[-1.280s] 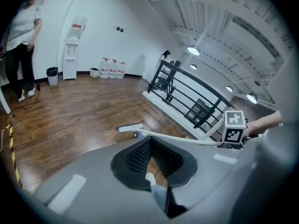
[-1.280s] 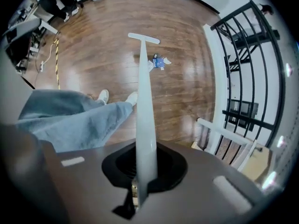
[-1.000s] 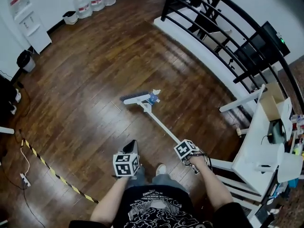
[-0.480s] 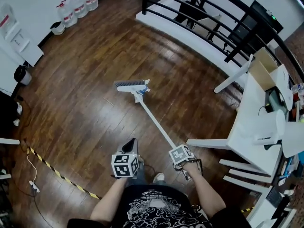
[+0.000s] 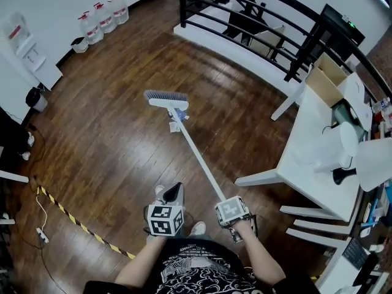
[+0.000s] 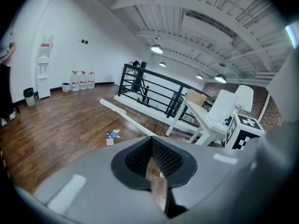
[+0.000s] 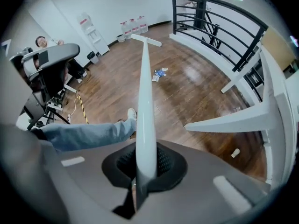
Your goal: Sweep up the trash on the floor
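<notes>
Right gripper (image 5: 228, 208) fingers clamp the broom (image 5: 196, 158), now reaching 12 o'clock past the trash (image 5: 177, 120) for a pull-back; left gripper (image 5: 172, 193) fingers stay closed, empty.

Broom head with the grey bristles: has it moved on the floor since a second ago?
Yes. The grey-bristled broom head was level with the blue and white trash scraps; now it sits beyond them, farther from the person.

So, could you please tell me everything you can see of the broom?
The broom has a long white smooth handle and a narrow white head with dark grey bristles down on the wooden floor. It slants away from the person; the right gripper is shut on its upper end. Small paper scraps lie beside the handle near the head.
</notes>
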`<state>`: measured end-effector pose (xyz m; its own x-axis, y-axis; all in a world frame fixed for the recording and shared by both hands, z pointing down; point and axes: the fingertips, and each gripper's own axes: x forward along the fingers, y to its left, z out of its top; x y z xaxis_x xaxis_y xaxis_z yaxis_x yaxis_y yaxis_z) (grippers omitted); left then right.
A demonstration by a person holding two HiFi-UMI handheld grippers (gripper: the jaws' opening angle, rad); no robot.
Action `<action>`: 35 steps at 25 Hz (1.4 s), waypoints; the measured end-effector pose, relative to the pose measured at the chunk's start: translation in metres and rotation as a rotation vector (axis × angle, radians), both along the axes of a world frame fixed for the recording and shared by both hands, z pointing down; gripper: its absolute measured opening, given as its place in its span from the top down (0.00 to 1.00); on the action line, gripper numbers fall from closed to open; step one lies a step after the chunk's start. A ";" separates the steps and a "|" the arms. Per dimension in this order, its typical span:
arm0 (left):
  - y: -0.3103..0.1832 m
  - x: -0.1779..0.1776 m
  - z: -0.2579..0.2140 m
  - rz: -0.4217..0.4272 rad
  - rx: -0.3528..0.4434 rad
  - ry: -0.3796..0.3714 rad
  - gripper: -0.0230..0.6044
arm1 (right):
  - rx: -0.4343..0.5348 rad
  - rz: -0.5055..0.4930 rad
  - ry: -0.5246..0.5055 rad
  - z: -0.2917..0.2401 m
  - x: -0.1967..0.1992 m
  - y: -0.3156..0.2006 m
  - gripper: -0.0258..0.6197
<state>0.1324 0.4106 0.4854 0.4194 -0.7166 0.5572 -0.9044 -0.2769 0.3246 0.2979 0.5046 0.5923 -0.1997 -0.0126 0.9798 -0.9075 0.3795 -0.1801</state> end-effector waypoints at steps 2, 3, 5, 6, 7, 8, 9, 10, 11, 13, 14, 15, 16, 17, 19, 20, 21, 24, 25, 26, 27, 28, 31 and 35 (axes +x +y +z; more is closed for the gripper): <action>0.013 0.010 -0.011 -0.004 0.024 0.001 0.96 | 0.016 0.020 -0.038 -0.006 0.002 0.012 0.96; 0.019 0.014 -0.015 -0.008 0.032 0.003 0.96 | 0.025 0.032 -0.060 -0.009 0.002 0.018 0.96; 0.029 0.021 -0.021 -0.016 0.045 0.001 0.96 | 0.041 0.055 -0.095 -0.016 0.002 0.027 0.96; 0.034 0.023 -0.024 -0.017 0.050 -0.003 0.96 | 0.049 0.065 -0.110 -0.020 0.002 0.032 0.96; 0.038 0.024 -0.027 -0.018 0.056 -0.005 0.96 | 0.057 0.076 -0.125 -0.024 0.002 0.037 0.96; 0.042 0.025 -0.030 -0.019 0.062 -0.007 0.96 | 0.064 0.086 -0.141 -0.028 0.001 0.041 0.96; 0.044 0.026 -0.033 -0.021 0.068 -0.007 0.96 | 0.069 0.097 -0.158 -0.032 0.000 0.044 0.96; 0.047 0.026 -0.037 -0.022 0.074 -0.006 0.96 | 0.074 0.107 -0.175 -0.037 -0.001 0.048 0.96; 0.050 0.025 -0.040 -0.024 0.081 -0.003 0.96 | 0.080 0.117 -0.190 -0.041 -0.001 0.051 0.96; 0.056 0.024 -0.046 -0.031 0.092 0.002 0.96 | 0.097 0.132 -0.208 -0.050 0.000 0.056 0.96; 0.059 0.023 -0.048 -0.035 0.097 0.003 0.96 | 0.106 0.138 -0.212 -0.053 0.002 0.058 0.96; 0.062 0.022 -0.049 -0.038 0.100 0.004 0.96 | 0.115 0.145 -0.214 -0.055 0.004 0.060 0.96; 0.065 0.023 -0.048 -0.041 0.102 0.005 0.96 | 0.123 0.153 -0.216 -0.057 0.007 0.061 0.96; 0.068 0.023 -0.048 -0.042 0.102 0.006 0.96 | 0.131 0.162 -0.218 -0.058 0.009 0.063 0.96; 0.074 0.023 -0.046 -0.044 0.100 0.006 0.96 | 0.151 0.174 -0.227 -0.062 0.011 0.066 0.96; 0.076 0.022 -0.046 -0.044 0.100 0.006 0.96 | 0.165 0.176 -0.232 -0.065 0.010 0.066 0.96; 0.077 0.022 -0.047 -0.043 0.101 0.005 0.96 | 0.178 0.178 -0.234 -0.067 0.010 0.066 0.96; 0.081 0.022 -0.049 -0.038 0.106 0.006 0.96 | 0.161 0.193 -0.209 -0.065 0.014 0.069 0.96; 0.082 0.021 -0.050 -0.039 0.108 0.010 0.96 | 0.147 0.199 -0.204 -0.061 0.015 0.072 0.96; 0.083 0.020 -0.051 -0.039 0.110 0.013 0.96 | 0.135 0.204 -0.202 -0.058 0.016 0.076 0.96; 0.084 0.020 -0.052 -0.037 0.112 0.015 0.96 | 0.126 0.209 -0.202 -0.055 0.016 0.080 0.96; 0.085 0.018 -0.052 -0.035 0.113 0.016 0.96 | 0.120 0.216 -0.202 -0.053 0.015 0.084 0.96; 0.085 0.015 -0.052 -0.028 0.117 0.017 0.96 | 0.116 0.229 -0.204 -0.052 0.011 0.088 0.96; 0.085 0.011 -0.052 -0.018 0.126 0.014 0.96 | 0.138 0.230 -0.216 -0.056 0.005 0.087 0.96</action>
